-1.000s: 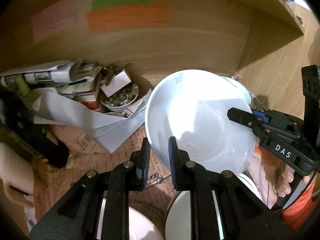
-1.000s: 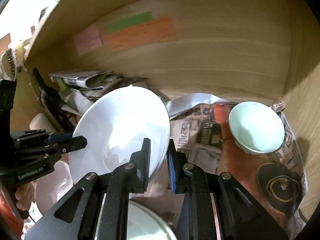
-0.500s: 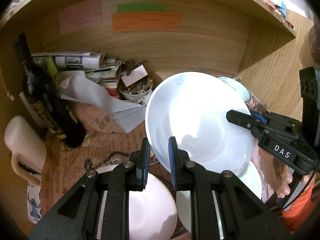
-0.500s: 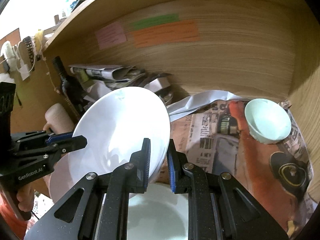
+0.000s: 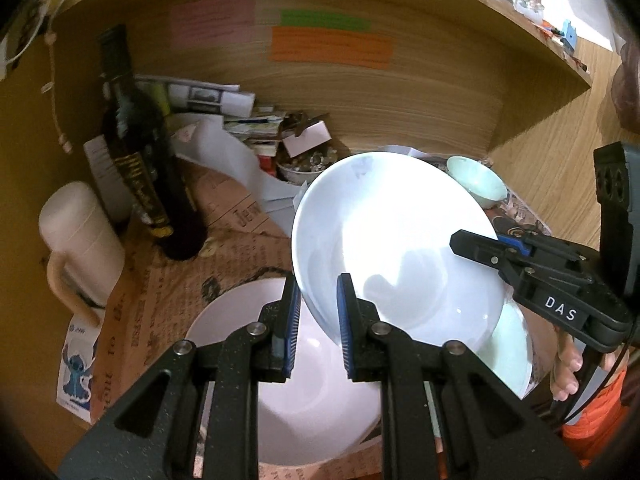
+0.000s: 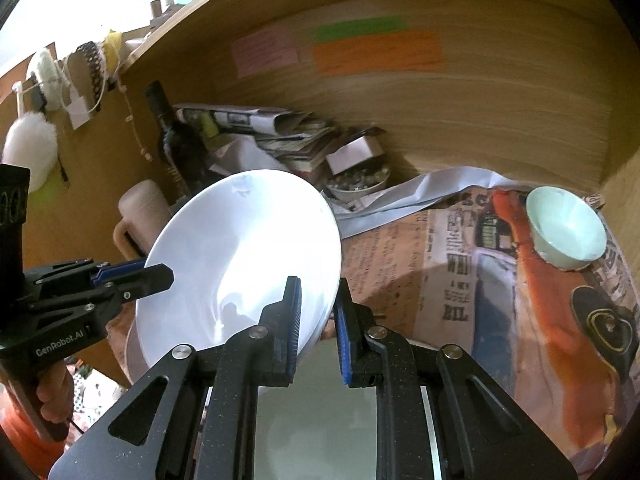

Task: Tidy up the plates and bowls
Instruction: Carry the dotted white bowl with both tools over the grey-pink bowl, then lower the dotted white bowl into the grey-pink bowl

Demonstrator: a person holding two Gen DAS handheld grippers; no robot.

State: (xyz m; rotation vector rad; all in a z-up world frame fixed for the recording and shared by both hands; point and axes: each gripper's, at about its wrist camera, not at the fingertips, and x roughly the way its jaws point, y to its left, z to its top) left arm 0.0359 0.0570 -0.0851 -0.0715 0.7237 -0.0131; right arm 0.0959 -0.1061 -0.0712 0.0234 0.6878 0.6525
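Both my grippers, left (image 5: 318, 318) and right (image 6: 318, 320), clamp the tilted white plate (image 5: 394, 248). Only my right view shows the mint bowl (image 6: 566, 226) whole, far right.

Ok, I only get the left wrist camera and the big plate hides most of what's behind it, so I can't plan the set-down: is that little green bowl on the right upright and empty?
Observer: Yes. The right wrist view shows the whole green bowl. It stands upright and empty on the newspaper, well to the right of the white plate and not touching it.
Operator: And does the right gripper have the plate on both faces? I only see its top finger.
Observer: It does. The right gripper has the plate's rim between its fingers, one on each face.
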